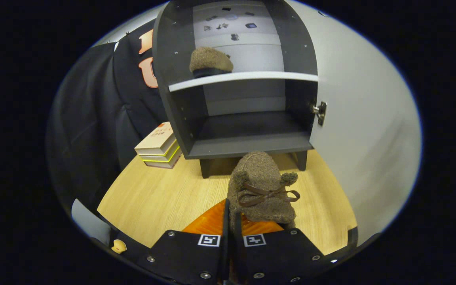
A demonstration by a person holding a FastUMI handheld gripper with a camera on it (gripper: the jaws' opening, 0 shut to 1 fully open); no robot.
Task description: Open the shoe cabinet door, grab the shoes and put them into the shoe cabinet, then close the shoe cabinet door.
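Note:
My gripper (232, 221) is shut on the rear edge of a brown fuzzy shoe (261, 186) with a dark bow, which hangs just ahead of the fingers above the wooden floor. Beyond it stands the dark shoe cabinet (236, 142), its white door (362, 130) swung open to the right. A second brown fuzzy shoe (210, 61) rests on the left part of the cabinet's white upper shelf (259, 76). The lower compartment holds nothing.
A stack of books (158, 146) lies on the floor to the left of the cabinet. A metal hinge (320, 112) shows on the cabinet's right wall by the open door. Black cloth hangs behind and to the left.

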